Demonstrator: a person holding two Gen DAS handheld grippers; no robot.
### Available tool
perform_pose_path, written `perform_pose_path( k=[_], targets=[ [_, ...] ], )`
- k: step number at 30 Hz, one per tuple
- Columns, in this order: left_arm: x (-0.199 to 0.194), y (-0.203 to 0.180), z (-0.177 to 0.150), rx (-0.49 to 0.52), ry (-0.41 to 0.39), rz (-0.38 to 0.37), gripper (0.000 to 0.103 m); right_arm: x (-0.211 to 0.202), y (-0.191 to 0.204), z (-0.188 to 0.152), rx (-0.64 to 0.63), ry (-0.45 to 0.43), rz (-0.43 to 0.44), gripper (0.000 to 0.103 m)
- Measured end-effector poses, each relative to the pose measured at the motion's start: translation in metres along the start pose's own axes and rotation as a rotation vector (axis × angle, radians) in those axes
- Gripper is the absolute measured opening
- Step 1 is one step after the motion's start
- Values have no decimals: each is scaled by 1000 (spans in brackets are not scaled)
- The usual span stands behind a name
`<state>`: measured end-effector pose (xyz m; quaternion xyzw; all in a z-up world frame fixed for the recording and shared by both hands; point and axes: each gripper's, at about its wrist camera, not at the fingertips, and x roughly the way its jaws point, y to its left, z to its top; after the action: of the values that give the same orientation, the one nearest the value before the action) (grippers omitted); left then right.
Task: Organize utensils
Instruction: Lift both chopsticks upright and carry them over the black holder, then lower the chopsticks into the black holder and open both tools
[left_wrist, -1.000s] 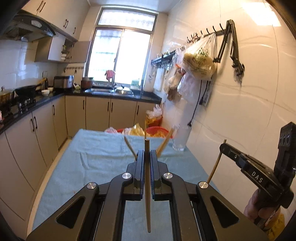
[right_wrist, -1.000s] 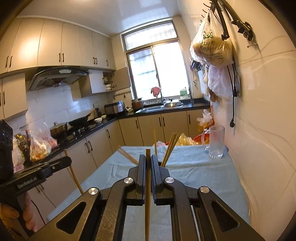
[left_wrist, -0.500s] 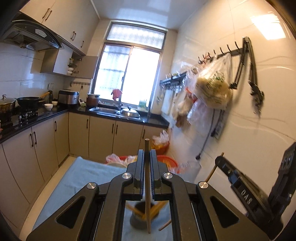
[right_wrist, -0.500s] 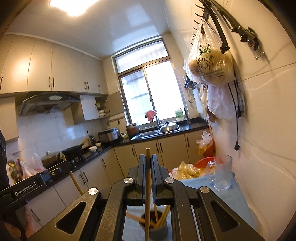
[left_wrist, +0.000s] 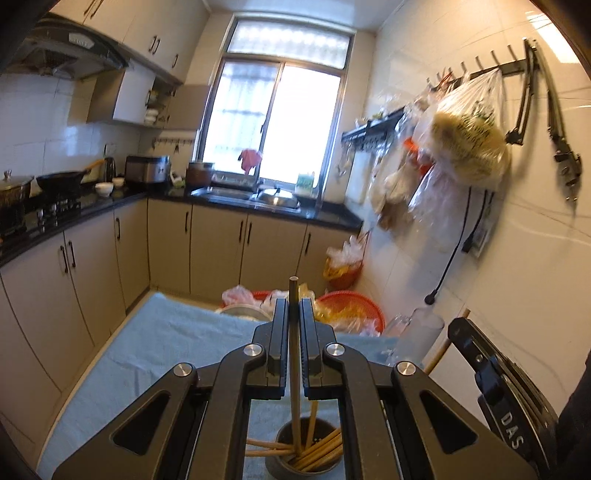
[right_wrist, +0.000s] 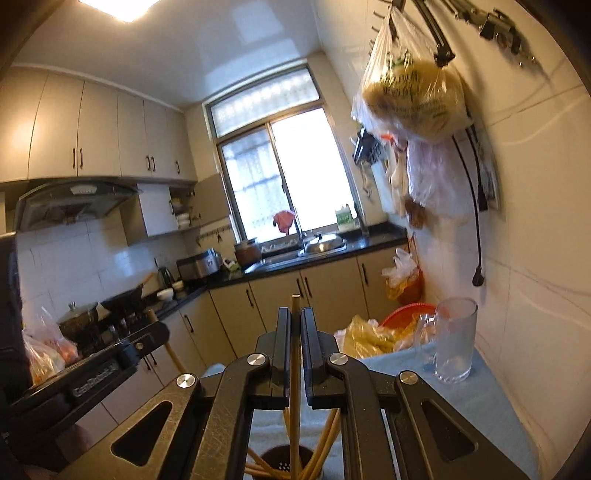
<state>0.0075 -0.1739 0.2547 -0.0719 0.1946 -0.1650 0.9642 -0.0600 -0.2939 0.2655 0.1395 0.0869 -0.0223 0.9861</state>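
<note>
A: Left gripper (left_wrist: 294, 314)?
B: Clamped on one chopstick (left_wrist: 294, 354), upright btwn the jaws, lower end down inside the holder (left_wrist: 280, 466).
A: Right gripper (right_wrist: 295, 325)?
B: Same, pinching its own stick (right_wrist: 294, 369), which drops toward the holder's mouth; can't tell if the tip touches anything.
A: What's in the holder?
B: Several more chopsticks, leaning vs. the rim, fanned out.
A: And the holder is where?
B: On the blue cloth (left_wrist: 155, 347), right under both grippers.
A: Other stuff?
B: Glass mug (right_wrist: 453, 339) beyond the holder, near the tiled wall. Red basket (left_wrist: 351, 306) past the cloth's far edge.
</note>
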Motion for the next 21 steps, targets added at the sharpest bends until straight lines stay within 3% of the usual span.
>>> perform_pose_path(
  k=[16, 18, 21],
  targets=[
    [-11, -3, -16, 48, 18, -9, 7, 18, 1, -32, -34, 109, 17, 7],
    [-17, -1, -15, 36, 19, -11, 22, 19, 1, -32, -36, 113, 18, 7],
    [-30, 6, -13, -8, 0, -19, 37, 18, 1, -30, -31, 116, 25, 18]
  ],
)
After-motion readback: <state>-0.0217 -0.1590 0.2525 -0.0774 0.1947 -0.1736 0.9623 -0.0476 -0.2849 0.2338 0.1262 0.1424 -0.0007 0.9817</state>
